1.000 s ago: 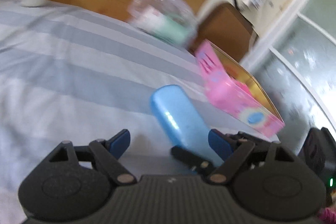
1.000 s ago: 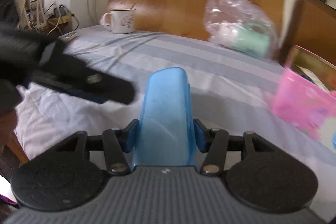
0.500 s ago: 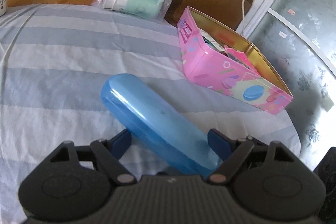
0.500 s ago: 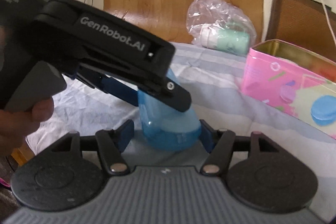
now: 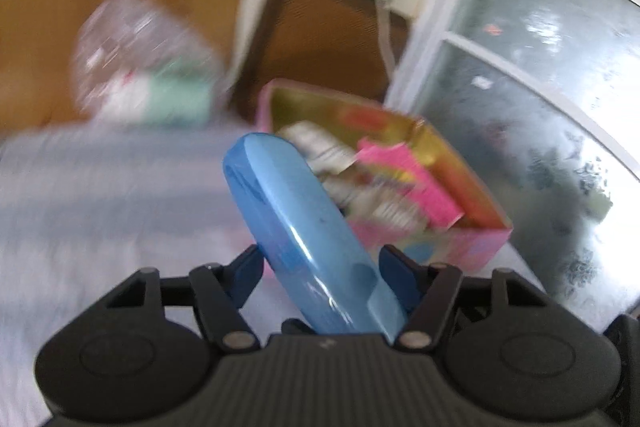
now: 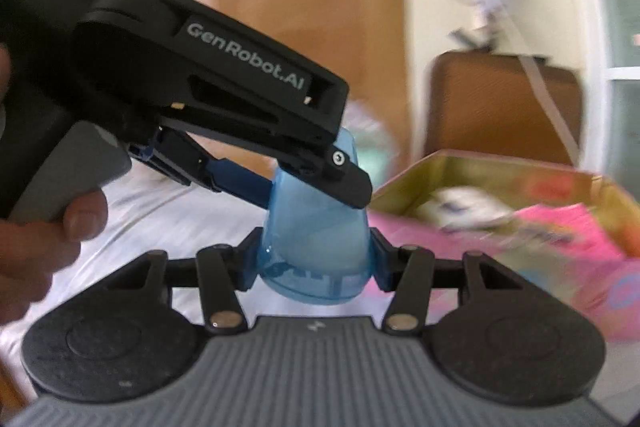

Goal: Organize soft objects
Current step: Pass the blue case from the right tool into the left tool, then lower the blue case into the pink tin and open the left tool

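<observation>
A long blue case (image 5: 304,231) is held by both grippers, lifted above the striped bed sheet (image 5: 100,195). My left gripper (image 5: 320,259) is shut on it, its blue pads touching both sides. My right gripper (image 6: 316,259) is shut on the case's other end (image 6: 316,239). The left gripper's black body (image 6: 180,67) crosses the right wrist view from the upper left, over the case. An open pink tin box (image 5: 400,187) with a gold inside holds several packets; it lies just beyond the case, and also shows in the right wrist view (image 6: 520,219).
A clear plastic bag with a mint-green cup (image 5: 148,67) lies at the back of the bed. A brown chair back (image 5: 324,47) stands behind the box. A glass door (image 5: 540,87) is on the right. A wooden panel (image 6: 312,27) backs the bed.
Both grippers have lifted the blue case and carried it toward the pink box. The left gripper's pads have closed onto the case. The views are now blurred by motion.
</observation>
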A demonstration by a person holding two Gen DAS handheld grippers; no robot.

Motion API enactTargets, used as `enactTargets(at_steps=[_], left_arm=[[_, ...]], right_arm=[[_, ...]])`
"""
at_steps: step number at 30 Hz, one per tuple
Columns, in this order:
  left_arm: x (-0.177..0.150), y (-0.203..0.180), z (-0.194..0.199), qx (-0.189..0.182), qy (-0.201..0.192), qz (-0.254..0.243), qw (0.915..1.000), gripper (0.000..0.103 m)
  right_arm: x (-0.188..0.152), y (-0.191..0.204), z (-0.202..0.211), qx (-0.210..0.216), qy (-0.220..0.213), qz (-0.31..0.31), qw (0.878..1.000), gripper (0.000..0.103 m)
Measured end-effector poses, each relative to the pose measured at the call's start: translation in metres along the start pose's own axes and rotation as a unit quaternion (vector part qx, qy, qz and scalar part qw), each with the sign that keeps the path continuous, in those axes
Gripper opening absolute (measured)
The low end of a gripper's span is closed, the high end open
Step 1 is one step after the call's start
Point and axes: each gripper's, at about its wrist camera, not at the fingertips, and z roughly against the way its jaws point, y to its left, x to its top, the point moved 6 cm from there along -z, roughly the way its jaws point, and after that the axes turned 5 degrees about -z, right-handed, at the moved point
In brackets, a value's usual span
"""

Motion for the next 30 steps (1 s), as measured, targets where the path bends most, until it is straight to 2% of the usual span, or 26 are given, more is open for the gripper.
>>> enactTargets(at_steps=[4, 9, 11, 14, 16, 18, 25, 30], left_arm=[[0.040, -0.033, -0.042, -0.030, -0.009, -0.038, 0.9988, 0.065], [0.065, -0.051, -0.101, -0.051, 0.010, -0.031, 0.9981, 0.065], [0.070, -0.052, -0.126, -0.046, 0.024, -0.031, 0.9982, 0.065], [0.072, -0.048, -0.147, -0.016, 0.032, -0.039, 0.9986, 0.067], [0.072, -0.044, -0.148, -0.006, 0.031, -0.034, 0.9989, 0.067], [0.069, -0.043, -0.145, -0.004, 0.032, -0.032, 0.9990, 0.067], [0.053, -0.061, -0.106, 0.044, 0.003, -0.105, 0.9935, 0.069], [0.038, -0.073, -0.068, 0.059, -0.022, -0.134, 0.9890, 0.071]], right_arm=[[0.026, -0.051, -0.012, -0.049, -0.023, -0.038, 0.998, 0.056], [0.035, -0.108, -0.045, -0.085, -0.010, -0.088, 0.992, 0.057], [0.036, -0.121, -0.065, -0.108, -0.004, -0.097, 0.989, 0.057], [0.034, -0.138, -0.086, -0.148, 0.014, -0.110, 0.983, 0.058], [0.033, -0.142, -0.088, -0.151, 0.016, -0.121, 0.981, 0.058], [0.029, -0.140, -0.073, -0.145, 0.004, -0.128, 0.981, 0.058], [0.024, -0.128, -0.037, -0.138, -0.017, -0.147, 0.979, 0.058], [0.017, -0.108, -0.007, -0.147, -0.027, -0.146, 0.978, 0.058]])
